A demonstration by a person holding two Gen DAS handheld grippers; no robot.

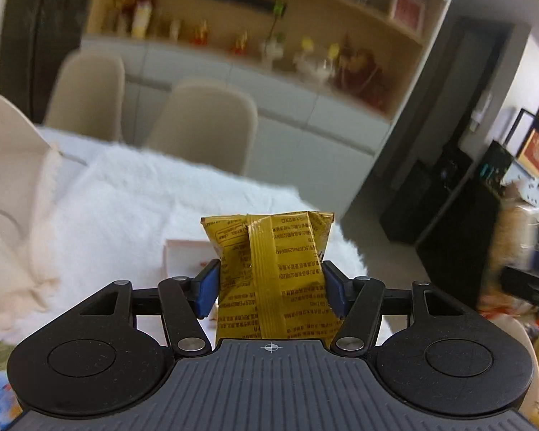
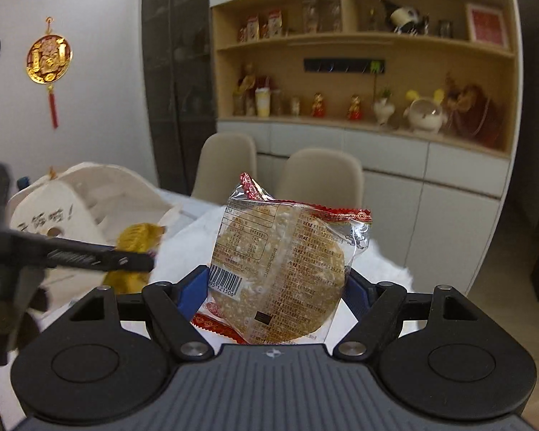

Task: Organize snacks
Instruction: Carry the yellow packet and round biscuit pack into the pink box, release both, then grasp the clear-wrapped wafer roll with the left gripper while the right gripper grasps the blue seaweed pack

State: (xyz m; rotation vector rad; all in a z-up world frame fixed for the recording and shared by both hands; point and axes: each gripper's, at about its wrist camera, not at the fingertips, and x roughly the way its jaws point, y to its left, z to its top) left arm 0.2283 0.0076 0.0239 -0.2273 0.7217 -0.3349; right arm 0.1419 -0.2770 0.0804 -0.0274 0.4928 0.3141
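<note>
Holding one snack apiece, both claws are loaded and raised above the worktop point(image 1: 154, 194), which carries a white fleecy cover.

The left claw point(image 1: 271, 289) is clamped on a yellow packet point(image 1: 269, 269), pads pressing its two sides near the lower half; the packet stands upright, its top free. The right claw point(image 2: 275, 292) grips a clear-wrapped round cracker point(image 2: 280, 273) by its edges, again upright, held above the near part of the worktop.

Risks, as judged:
- The cracker is brittle and gripped across its width; more squeeze could snap it.
- Its glossy film offers little friction, so a quick swing could let it slip.
- The packet is soft and puffed; the pads may slide along it, or it may sag on release.
- In the right view the left claw passes close on the left, so the two could collide near the paper bag point(image 2: 90, 197).

Count: two claws, two held snacks, one paper bag, one flat box point(image 1: 183, 255) on the worktop, two chairs point(image 2: 323, 176) beyond. Other snacks cannot be told.
</note>
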